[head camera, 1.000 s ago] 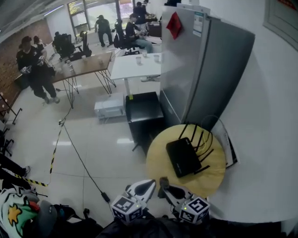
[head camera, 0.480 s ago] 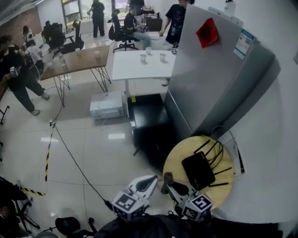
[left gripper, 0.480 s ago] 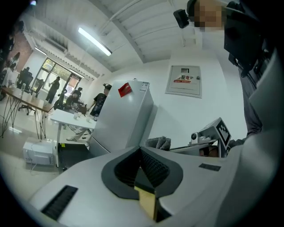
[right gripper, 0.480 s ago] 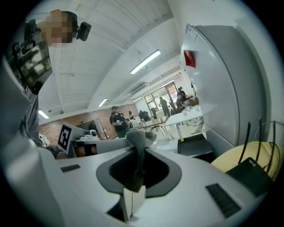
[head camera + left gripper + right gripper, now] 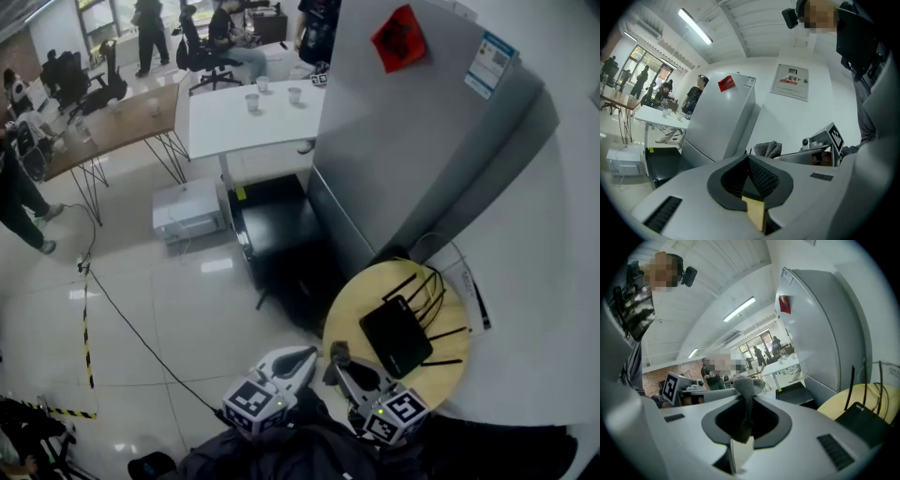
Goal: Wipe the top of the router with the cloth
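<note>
A black router (image 5: 397,335) with several thin antennas lies on a round yellow table (image 5: 349,317); it also shows at the lower right of the right gripper view (image 5: 864,422). My right gripper (image 5: 339,362) hangs at the table's near-left edge, short of the router, shut on a grey cloth (image 5: 338,352). In the right gripper view the cloth (image 5: 746,389) stands up out of the pinched jaws of the right gripper (image 5: 744,401). My left gripper (image 5: 302,358) is beside it on the left, off the table. The left gripper (image 5: 748,161) has its jaws together with nothing between them.
A tall grey fridge (image 5: 412,141) stands right behind the table, a white wall (image 5: 553,234) to its right. A black cabinet (image 5: 277,234) sits left of the table. A cable (image 5: 141,337) runs over the tiled floor. Desks and people are far back.
The head view has swung, so table and router sit further right and lower in the picture. Both grippers keep their place low in front, the cloth still in the right one.
</note>
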### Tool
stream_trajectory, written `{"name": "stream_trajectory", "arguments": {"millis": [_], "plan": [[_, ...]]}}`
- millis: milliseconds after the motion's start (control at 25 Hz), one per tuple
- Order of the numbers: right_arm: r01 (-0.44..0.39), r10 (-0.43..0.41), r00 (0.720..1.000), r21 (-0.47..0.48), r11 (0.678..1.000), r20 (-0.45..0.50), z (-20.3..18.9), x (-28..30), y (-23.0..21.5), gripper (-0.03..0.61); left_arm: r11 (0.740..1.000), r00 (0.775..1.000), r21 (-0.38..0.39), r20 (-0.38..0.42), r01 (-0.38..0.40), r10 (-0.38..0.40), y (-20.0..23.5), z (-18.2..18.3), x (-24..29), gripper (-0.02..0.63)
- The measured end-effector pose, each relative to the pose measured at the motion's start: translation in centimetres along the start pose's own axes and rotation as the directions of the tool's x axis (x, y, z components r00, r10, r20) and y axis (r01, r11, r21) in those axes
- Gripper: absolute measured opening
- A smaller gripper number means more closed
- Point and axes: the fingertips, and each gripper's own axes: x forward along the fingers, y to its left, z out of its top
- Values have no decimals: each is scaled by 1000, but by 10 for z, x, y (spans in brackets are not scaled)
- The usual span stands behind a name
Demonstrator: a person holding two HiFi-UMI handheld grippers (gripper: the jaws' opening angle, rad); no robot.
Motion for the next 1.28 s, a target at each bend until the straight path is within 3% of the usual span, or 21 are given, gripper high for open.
{"name": "stream_trajectory", "arguments": {"millis": [520,640,760,880,1000,1120,1280], "plan": [[123,-129,983,56,991,127,26,3,-120,69,983,984,112,-126,143,-129,26,28,114,-6],[180,-189,973,80,980,134,25,-10,-140,69,973,968,111,-168,204,-184,22,25,140,-6],[262,-281,949,139,955,146,17,-28,-159,69,948,937,114,-225,298,-267,8,19,165,-6],[345,-382,910,219,913,158,3,-44,-180,69,917,899,110,-274,384,-343,-3,10,187,-7],[432,-490,858,302,850,152,-12,-57,-199,69,882,853,96,-322,462,-412,-8,5,203,-6],[519,-602,787,384,764,134,-23,-63,-220,69,832,792,87,-376,547,-481,-7,3,217,-6],[616,-721,691,479,625,52,-43,-68,-254,69,776,723,69,-422,627,-547,-1,0,234,-6]]}}
